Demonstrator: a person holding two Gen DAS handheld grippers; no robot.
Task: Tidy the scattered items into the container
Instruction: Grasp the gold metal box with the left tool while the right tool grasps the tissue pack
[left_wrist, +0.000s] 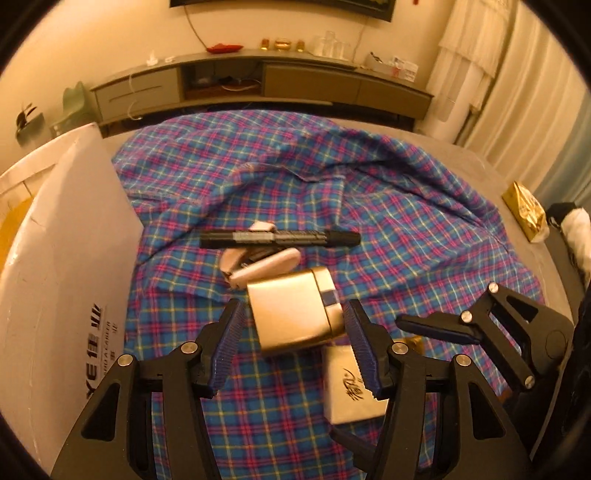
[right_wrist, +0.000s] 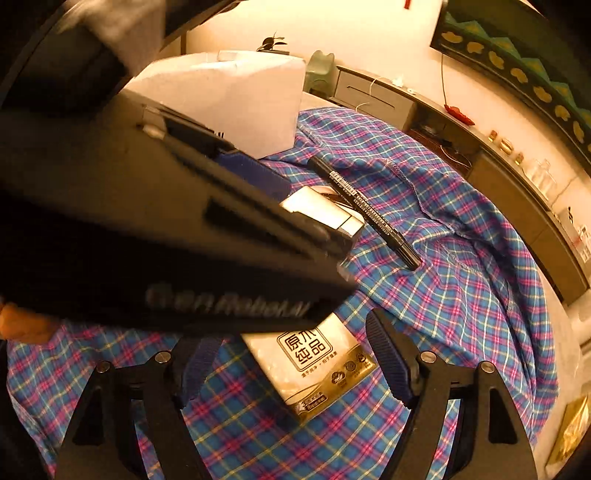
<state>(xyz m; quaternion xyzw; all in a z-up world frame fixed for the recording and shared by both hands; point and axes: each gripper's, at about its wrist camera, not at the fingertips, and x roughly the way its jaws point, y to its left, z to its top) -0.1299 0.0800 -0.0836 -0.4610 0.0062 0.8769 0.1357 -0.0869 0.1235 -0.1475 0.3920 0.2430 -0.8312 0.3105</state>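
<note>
A gold box (left_wrist: 295, 314) lies on the plaid cloth (left_wrist: 406, 221) between the open fingers of my left gripper (left_wrist: 293, 347), not clamped. Behind it lie a pink stapler (left_wrist: 258, 264) and a black marker (left_wrist: 280, 238). A white tissue pack (left_wrist: 351, 387) lies just right of the left gripper. In the right wrist view my right gripper (right_wrist: 291, 362) is open around the tissue pack (right_wrist: 314, 365). The left gripper's body (right_wrist: 147, 240) crosses that view and hides part of the gold box (right_wrist: 325, 212). The marker (right_wrist: 365, 210) lies beyond. The white box container (left_wrist: 62, 280) stands at the left.
A low grey cabinet (left_wrist: 258, 81) runs along the back wall. A gold foil packet (left_wrist: 526, 210) lies at the right edge of the grey surface. The container also shows in the right wrist view (right_wrist: 236, 96), at the far end of the cloth.
</note>
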